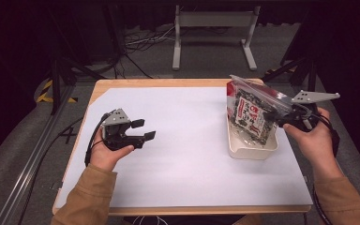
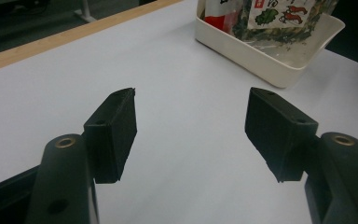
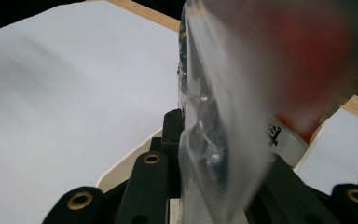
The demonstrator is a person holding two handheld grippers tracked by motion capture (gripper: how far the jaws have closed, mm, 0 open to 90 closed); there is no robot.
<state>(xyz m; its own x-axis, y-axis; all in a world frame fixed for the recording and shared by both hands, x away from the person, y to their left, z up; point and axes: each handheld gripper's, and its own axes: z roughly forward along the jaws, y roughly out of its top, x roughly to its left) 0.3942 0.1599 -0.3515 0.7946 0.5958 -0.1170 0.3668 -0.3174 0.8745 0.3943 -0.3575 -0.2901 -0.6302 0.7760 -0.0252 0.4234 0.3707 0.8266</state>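
Note:
A clear plastic snack bag with a red-and-white label and dark pieces inside stands tilted in a shallow white tray at the table's right. My right gripper is shut on the bag's upper right edge; in the right gripper view the bag is pinched between the black jaws, blurred and close to the lens. My left gripper rests in a hand at the table's left, jaws wide open with nothing between them. From the left gripper view the tray and the bag lie ahead.
A white sheet covers most of the wooden table. Beyond the far edge are a grey metal stand, cables on the floor and dark tripod legs. A rail runs along the floor at the left.

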